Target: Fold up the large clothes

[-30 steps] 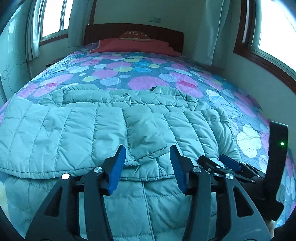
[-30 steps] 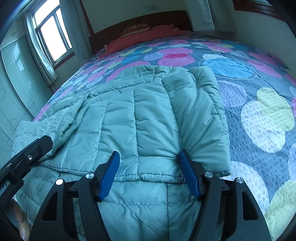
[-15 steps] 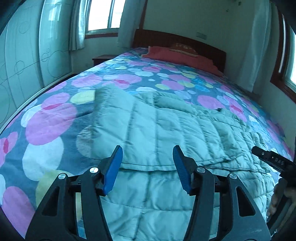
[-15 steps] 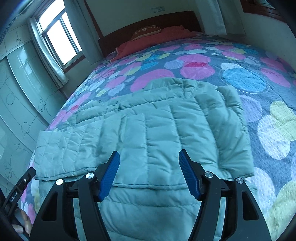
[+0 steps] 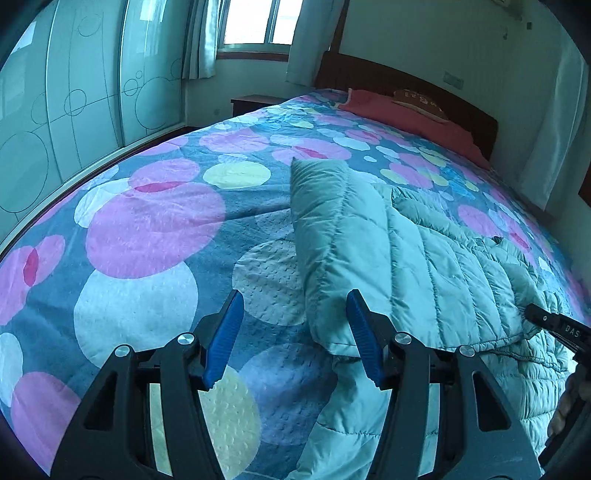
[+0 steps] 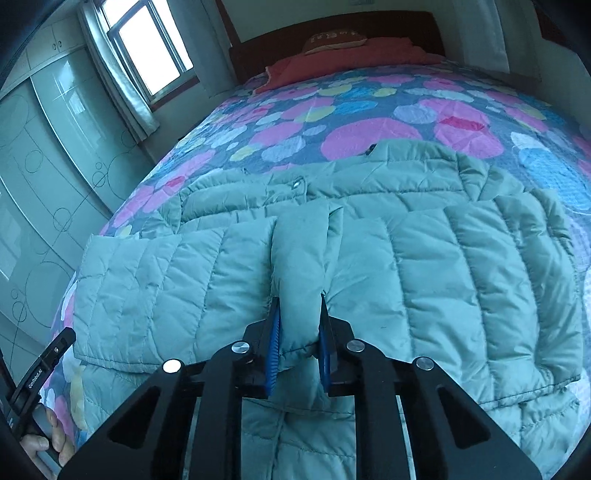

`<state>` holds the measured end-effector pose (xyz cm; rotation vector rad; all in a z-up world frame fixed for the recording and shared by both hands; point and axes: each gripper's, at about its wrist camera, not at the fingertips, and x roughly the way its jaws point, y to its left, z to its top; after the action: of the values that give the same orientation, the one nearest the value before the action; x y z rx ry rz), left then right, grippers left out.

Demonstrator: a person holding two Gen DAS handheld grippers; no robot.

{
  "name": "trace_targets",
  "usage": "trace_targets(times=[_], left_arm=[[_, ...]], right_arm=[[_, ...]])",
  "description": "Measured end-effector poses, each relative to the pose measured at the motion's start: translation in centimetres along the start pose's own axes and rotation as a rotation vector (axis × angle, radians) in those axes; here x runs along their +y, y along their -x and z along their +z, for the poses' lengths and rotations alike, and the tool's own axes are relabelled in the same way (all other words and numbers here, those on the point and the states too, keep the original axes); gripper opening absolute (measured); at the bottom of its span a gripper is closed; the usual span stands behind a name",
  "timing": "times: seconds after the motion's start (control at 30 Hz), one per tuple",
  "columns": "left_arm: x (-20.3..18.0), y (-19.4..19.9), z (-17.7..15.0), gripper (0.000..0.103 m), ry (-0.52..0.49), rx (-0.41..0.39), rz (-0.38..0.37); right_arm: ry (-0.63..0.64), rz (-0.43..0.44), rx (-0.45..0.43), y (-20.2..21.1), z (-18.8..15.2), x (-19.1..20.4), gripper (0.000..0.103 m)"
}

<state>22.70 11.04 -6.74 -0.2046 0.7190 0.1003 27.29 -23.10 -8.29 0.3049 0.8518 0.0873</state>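
Observation:
A pale green quilted jacket [image 6: 443, 266] lies spread across the bed with its sleeves folded over the body. My right gripper [image 6: 299, 301] points down at the near edge of the folded layer, and its closing blue pads pinch a raised ridge of that fabric. My left gripper [image 5: 293, 299] hovers at the jacket's left end [image 5: 332, 221], where the folded sleeve ends. Its jaws are opening, and the sleeve's near corner lies by the right pad without being pressed. The right gripper's body [image 5: 554, 325] shows at the far right of the left wrist view.
The bedspread [image 5: 155, 221] has pink, blue and yellow circles. A red pillow [image 6: 332, 62] and a dark headboard [image 6: 369, 26] are at the far end. Frosted wardrobe doors [image 5: 74, 92] stand to the left, beside a nightstand [image 5: 255, 101]. A hand [image 6: 51, 439] holds the left gripper.
My right gripper has gone from wide open to pinching a ridge of the jacket's folded layer. The left gripper has swung left from the jacket's middle to its left end.

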Motion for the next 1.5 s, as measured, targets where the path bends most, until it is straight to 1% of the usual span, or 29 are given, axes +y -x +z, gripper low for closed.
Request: trace_targets(times=[0.1,0.2,0.27,0.37,0.43,0.47,0.5,0.53,0.57,0.6,0.63,0.7,0.77,0.83,0.93,1.0,1.03,1.07,1.17,1.23,1.3,1.37,1.43,1.5], left_arm=[[-0.3,-0.1,0.3,0.061,-0.005,-0.004,-0.008],[-1.1,-0.5,0.7,0.061,-0.013,0.003,-0.022],[-1.8,-0.7,0.9,0.061,-0.025,0.004,-0.029],[-3.1,-1.1,0.9,0.061,-0.057,0.013,-0.036],[-4.0,-1.6,0.9,0.061,-0.082,0.024,-0.037],[-4.5,-1.9,0.9,0.061,-0.092,0.030,-0.039],[-4.8,-2.2,0.9,0.061,-0.099,0.037,-0.040],[-5.2,-2.5,0.9,0.061,-0.108,0.044,-0.040],[-5.5,-2.8,1.0,0.061,-0.114,0.050,-0.040],[-5.8,-3.0,1.1,0.061,-0.119,0.055,-0.039],[-6.1,-3.3,1.3,0.061,-0.123,0.058,-0.039],[-6.5,-3.9,1.8,0.061,-0.132,0.057,-0.032],[-7.1,-4.6,2.3,0.061,-0.146,0.053,-0.023],[-7.6,-5.7,2.6,0.061,-0.163,0.065,-0.002],[-7.5,-7.5,2.4,0.061,-0.163,0.118,0.034],[-7.4,-8.9,1.9,0.063,-0.177,0.158,0.053],[-7.3,-9.2,1.7,0.063,-0.184,0.169,0.047],[-7.2,-9.4,1.6,0.063,-0.187,0.174,0.042],[-7.1,-8.6,2.1,0.062,-0.185,0.173,0.052],[-7.1,-7.4,3.0,0.062,-0.156,0.123,0.034],[-7.4,-6.9,4.0,0.062,-0.136,0.079,0.003],[-8.1,-7.6,4.9,0.062,-0.142,0.068,-0.005],[-8.5,-9.5,5.3,0.062,-0.141,0.106,-0.004],[-8.4,-12.1,5.1,0.064,-0.126,0.197,0.017]], right_arm=[[-0.026,-0.028,-0.055,2.4,0.4,-2.2,0.015],[-0.042,-0.093,-0.079,4.0,0.7,-5.1,0.015],[-0.061,-0.138,-0.083,4.6,0.7,-7.3,0.015],[-0.104,-0.160,-0.066,4.7,0.5,-10.3,0.015],[-0.109,-0.184,-0.056,4.5,0.2,-11.5,0.016],[-0.109,-0.193,-0.047,4.3,0.1,-11.9,0.017],[-0.113,-0.193,-0.032,4.1,0.1,-12.3,0.021],[-0.119,-0.193,-0.009,3.8,0.0,-12.6,0.030],[-0.128,-0.195,0.007,3.8,-0.1,-12.8,0.035],[-0.134,-0.199,0.003,4.1,-0.2,-12.9,0.043],[-0.135,-0.218,-0.019,4.7,-0.1,-12.9,0.049],[-0.128,-0.261,-0.085,6.3,0.2,-12.6,0.052],[-0.117,-0.259,-0.134,7.2,0.9,-11.8,0.052],[-0.084,-0.226,-0.137,6.8,1.5,-10.8,0.052],[-0.044,-0.177,-0.068,4.1,1.7,-9.8,0.052],[-0.045,-0.188,0.011,1.4,1.0,-10.1,0.052],[-0.054,-0.192,0.066,-0.2,0.4,-10.6,0.052],[-0.059,-0.181,0.081,-0.9,0.0,-10.8,0.052],[-0.022,-0.208,0.062,-0.1,0.1,-9.8,0.052],[-0.019,-0.187,0.020,0.9,0.9,-9.2,0.052],[-0.003,-0.200,-0.016,1.1,2.2,-8.8,0.052],[-0.010,-0.201,-0.021,0.3,3.5,-8.8,0.052],[-0.035,-0.190,-0.009,-1.3,4.4,-9.3,0.052],[-0.057,-0.197,0.037,-3.3,4.6,-10.0,0.053]])
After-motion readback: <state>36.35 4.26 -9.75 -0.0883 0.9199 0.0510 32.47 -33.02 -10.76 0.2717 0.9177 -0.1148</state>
